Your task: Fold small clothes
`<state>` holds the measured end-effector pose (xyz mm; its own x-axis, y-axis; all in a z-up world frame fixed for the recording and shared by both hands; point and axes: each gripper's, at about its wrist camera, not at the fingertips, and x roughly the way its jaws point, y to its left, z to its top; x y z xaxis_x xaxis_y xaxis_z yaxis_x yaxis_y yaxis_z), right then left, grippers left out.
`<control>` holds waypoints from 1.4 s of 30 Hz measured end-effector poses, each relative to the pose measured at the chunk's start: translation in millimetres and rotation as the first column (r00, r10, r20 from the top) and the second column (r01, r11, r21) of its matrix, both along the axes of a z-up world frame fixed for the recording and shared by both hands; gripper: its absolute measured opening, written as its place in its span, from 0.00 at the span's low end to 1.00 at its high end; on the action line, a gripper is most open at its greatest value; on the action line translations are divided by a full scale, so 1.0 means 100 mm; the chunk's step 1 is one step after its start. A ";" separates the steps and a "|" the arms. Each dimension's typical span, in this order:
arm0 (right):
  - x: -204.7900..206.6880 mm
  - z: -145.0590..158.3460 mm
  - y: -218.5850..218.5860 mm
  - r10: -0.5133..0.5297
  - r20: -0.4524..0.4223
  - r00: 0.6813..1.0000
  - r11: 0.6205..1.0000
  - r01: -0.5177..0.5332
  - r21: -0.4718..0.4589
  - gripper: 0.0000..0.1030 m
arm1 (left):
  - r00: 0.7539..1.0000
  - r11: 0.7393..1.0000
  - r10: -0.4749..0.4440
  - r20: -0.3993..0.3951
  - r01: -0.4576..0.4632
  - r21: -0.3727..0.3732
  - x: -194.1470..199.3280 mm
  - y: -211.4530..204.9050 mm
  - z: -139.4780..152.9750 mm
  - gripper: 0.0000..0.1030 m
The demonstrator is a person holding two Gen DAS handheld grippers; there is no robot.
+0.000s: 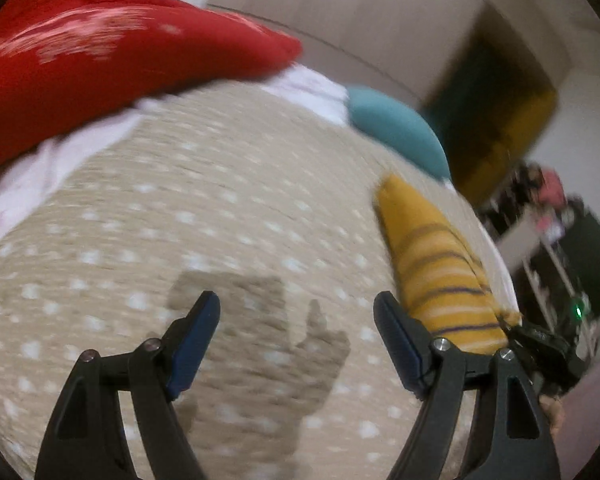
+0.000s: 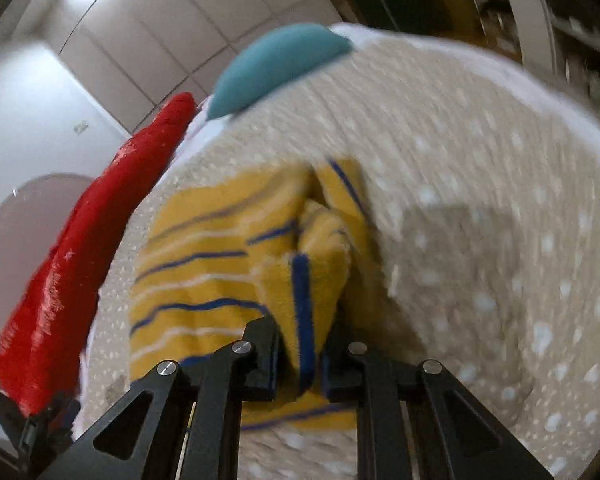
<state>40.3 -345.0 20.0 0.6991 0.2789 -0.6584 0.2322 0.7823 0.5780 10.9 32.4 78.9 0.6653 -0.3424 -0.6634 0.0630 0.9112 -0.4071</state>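
Easily lost: yellow striped garment (image 2: 204, 264) bunched in clamped right tongs (image 2: 300, 364), left tongs (image 1: 296, 344) wide open, empty over bed (image 1: 220, 200).

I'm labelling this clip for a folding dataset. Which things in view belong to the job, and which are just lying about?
Part of the job:
- yellow striped garment, pinched in the right gripper
- left gripper, open and empty
- dotted beige cover, the work surface

Just lying about:
- red cloth
- teal cushion
- shelves, blurred
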 end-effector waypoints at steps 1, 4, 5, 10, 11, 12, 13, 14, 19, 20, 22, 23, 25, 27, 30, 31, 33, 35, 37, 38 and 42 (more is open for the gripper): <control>0.01 -0.02 -0.01 0.004 0.007 1.000 1.000 -0.005 0.010 0.15 | 0.999 0.999 -0.042 -0.011 0.042 0.020 0.02 -0.18 0.01 0.76; 0.01 0.00 -0.04 0.020 0.040 0.999 0.999 -0.021 0.024 0.15 | 0.991 0.987 -0.134 -0.021 0.135 0.090 0.03 -0.63 0.05 0.76; 0.00 0.00 -0.04 0.022 0.048 0.999 0.999 -0.024 0.031 0.15 | 0.987 0.980 -0.159 -0.022 0.160 0.115 0.04 -0.77 0.05 0.76; -0.19 -0.04 -0.31 -0.004 0.066 0.998 0.998 0.000 0.063 0.14 | 0.967 0.955 -0.250 -0.049 0.254 0.154 0.25 -1.32 -0.02 0.76; -0.20 -0.06 -0.35 -0.012 0.063 0.998 0.998 0.008 0.064 0.14 | 0.965 0.954 -0.254 -0.062 0.260 0.148 0.30 -1.39 -0.06 0.76; -0.22 -0.08 -0.40 -0.020 0.060 0.998 0.998 0.016 0.064 0.13 | 0.963 0.954 -0.256 -0.079 0.265 0.140 0.37 -1.46 -0.12 0.76; -0.24 -0.11 -0.44 -0.022 0.057 0.998 0.998 0.019 0.068 0.13 | 0.959 0.952 -0.259 -0.113 0.273 0.135 0.46 -1.55 -0.22 0.76; -0.23 -0.12 -0.47 -0.015 0.056 0.998 0.997 0.011 0.074 0.13 | 0.954 0.949 -0.261 -0.150 0.281 0.139 0.52 -1.62 -0.32 0.76; -0.33 -0.09 -0.57 0.033 0.055 0.998 0.999 -0.034 0.019 0.27 | 0.935 0.945 -0.284 -0.214 0.310 0.104 0.58 -1.67 -0.43 0.76; -0.36 -0.03 -0.60 0.041 0.071 0.997 0.999 -0.042 0.007 0.31 | 0.936 0.944 -0.297 -0.190 0.317 0.089 0.55 -1.61 -0.35 0.76; -0.45 0.09 -0.71 0.041 0.106 0.994 0.999 -0.039 -0.014 0.42 | 0.944 0.946 -0.297 -0.144 0.311 0.086 0.51 -1.49 -0.20 0.76; -0.47 0.14 -0.77 0.033 0.117 0.993 0.999 -0.030 -0.024 0.49 | 0.951 0.951 -0.283 -0.123 0.295 0.096 0.51 -1.40 -0.14 0.78; -0.46 0.21 -0.89 0.014 0.130 0.991 0.999 -0.009 -0.036 0.56 | 0.964 0.960 -0.243 -0.106 0.254 0.114 0.57 -1.27 -0.08 0.83; -0.38 0.23 -0.97 -0.002 0.120 0.993 0.999 0.006 -0.035 0.62 | 0.973 0.970 -0.200 -0.112 0.213 0.118 0.68 -1.12 -0.10 0.84; -0.08 0.20 -0.95 0.041 0.093 0.995 0.998 -0.037 -0.040 0.71 | 0.967 0.972 -0.216 -0.137 0.226 0.065 0.80 -1.05 -0.19 0.84; 0.06 0.16 -0.93 0.061 0.071 0.996 0.998 -0.058 -0.038 0.71 | 0.959 0.969 -0.239 -0.151 0.245 0.023 0.87 -1.02 -0.25 0.84; 0.34 0.05 -0.86 0.118 0.039 0.992 0.993 -0.119 0.017 0.71 | 0.944 0.957 -0.289 -0.159 0.283 -0.059 0.95 -1.06 -0.34 0.84; 0.54 -0.04 -0.79 0.156 0.008 0.988 0.987 -0.157 0.045 0.71 | 0.918 0.929 -0.363 -0.157 0.344 -0.140 1.00 -1.17 -0.43 0.85; 0.77 -0.16 -0.65 0.199 -0.020 0.980 0.979 -0.198 0.056 0.72 | 0.887 0.892 -0.438 -0.146 0.409 -0.195 1.03 -1.37 -0.51 0.85; 0.83 -0.20 -0.60 0.205 -0.028 0.978 0.978 -0.203 0.049 0.76 | 0.868 0.873 -0.473 -0.153 0.439 -0.214 1.03 -1.48 -0.55 0.86; 0.97 -0.20 -0.45 0.197 -0.018 0.980 0.979 -0.197 0.046 0.67 | 0.853 0.876 -0.481 -0.200 0.459 -0.150 1.06 -1.75 -0.69 0.83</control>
